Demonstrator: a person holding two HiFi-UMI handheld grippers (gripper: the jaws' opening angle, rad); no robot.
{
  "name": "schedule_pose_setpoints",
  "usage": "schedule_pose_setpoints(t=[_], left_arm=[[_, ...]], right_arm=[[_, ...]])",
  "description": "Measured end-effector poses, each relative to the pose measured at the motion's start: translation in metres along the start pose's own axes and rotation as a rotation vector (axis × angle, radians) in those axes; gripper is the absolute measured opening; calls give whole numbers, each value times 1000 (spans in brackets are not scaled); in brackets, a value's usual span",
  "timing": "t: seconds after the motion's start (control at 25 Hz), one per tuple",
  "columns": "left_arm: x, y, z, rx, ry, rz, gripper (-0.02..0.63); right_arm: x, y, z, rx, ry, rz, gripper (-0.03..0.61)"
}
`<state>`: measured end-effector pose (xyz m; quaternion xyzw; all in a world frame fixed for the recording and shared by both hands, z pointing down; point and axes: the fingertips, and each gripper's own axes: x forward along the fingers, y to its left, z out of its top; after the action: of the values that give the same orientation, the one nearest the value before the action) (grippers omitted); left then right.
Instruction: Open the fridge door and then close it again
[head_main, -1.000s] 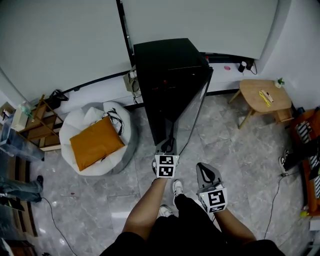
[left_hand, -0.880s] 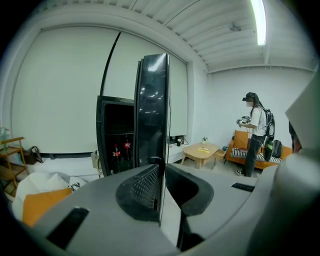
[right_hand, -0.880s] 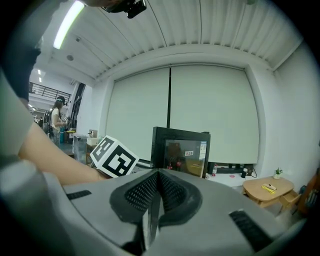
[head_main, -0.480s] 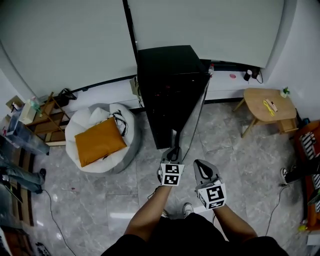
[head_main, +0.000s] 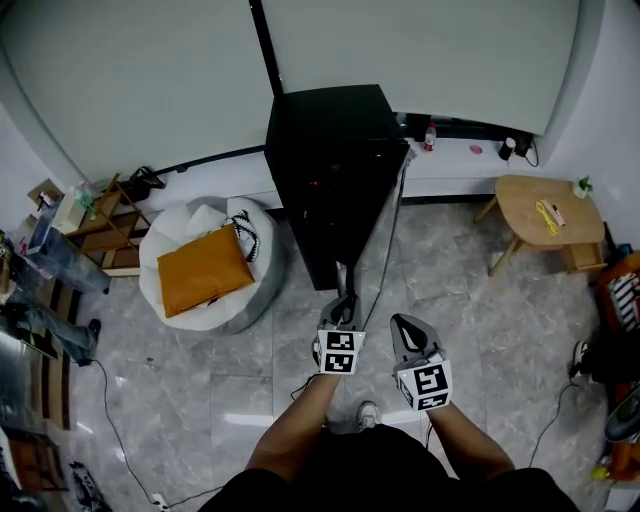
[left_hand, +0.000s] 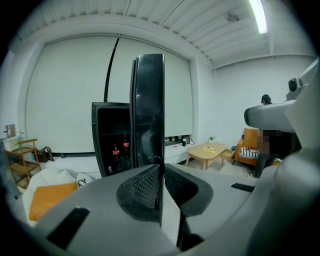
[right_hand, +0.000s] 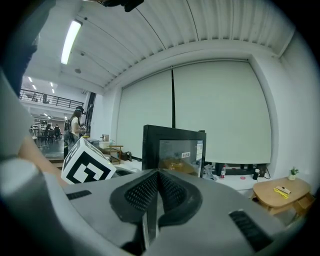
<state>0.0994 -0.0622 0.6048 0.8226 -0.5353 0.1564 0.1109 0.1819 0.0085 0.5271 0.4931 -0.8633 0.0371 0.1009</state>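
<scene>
The black fridge (head_main: 330, 150) stands against the back wall, and its glass door (head_main: 385, 235) is swung out toward me. My left gripper (head_main: 343, 298) is shut on the door's free edge. In the left gripper view that edge (left_hand: 149, 110) rises straight up from between the gripper's (left_hand: 161, 172) pads, and the open fridge (left_hand: 112, 140) behind it shows red-capped bottles (left_hand: 116, 150). My right gripper (head_main: 405, 328) hangs beside the left one, to the right of the door, shut on nothing. The right gripper view looks past that gripper (right_hand: 157, 175) at the fridge (right_hand: 172, 147).
A white beanbag with an orange cushion (head_main: 205, 270) lies left of the fridge. Further left stands a wooden shelf (head_main: 100, 230). A round wooden table (head_main: 545, 210) is at the right, and cables trail over the grey tiled floor (head_main: 470, 300). My feet are just below the grippers.
I have stepped back from the fridge. My left gripper has drawn the door's edge along with it, and the right gripper has moved back beside it.
</scene>
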Motion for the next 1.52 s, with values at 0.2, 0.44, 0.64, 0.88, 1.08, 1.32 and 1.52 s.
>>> schedule_pose_setpoints(t=[0.2, 0.44, 0.64, 0.88, 1.08, 1.32, 1.52], left_arm=[[-1, -21, -2, 6, 23, -7, 48], [-2, -51, 0, 33, 23, -51, 49], [-6, -60, 3, 56, 12, -59, 48], [-28, -57, 15, 58, -31, -45, 23], [-48, -40, 22, 26, -57, -23, 21], [-69, -15, 26, 1, -80, 30, 21], [-81, 11, 30, 15, -93, 43, 21]], right_arm=[[-13, -17, -10, 13, 7, -3, 18], [-20, -25, -13, 11, 7, 12, 18], [-22, -32, -12, 21, 5, 6, 18], [-19, -35, -16, 34, -1, 21, 18], [-13, -27, -21, 35, 3, 47, 18], [-3, -20, -31, -2, 22, 81, 18], [15, -13, -33, -7, 43, 102, 18]])
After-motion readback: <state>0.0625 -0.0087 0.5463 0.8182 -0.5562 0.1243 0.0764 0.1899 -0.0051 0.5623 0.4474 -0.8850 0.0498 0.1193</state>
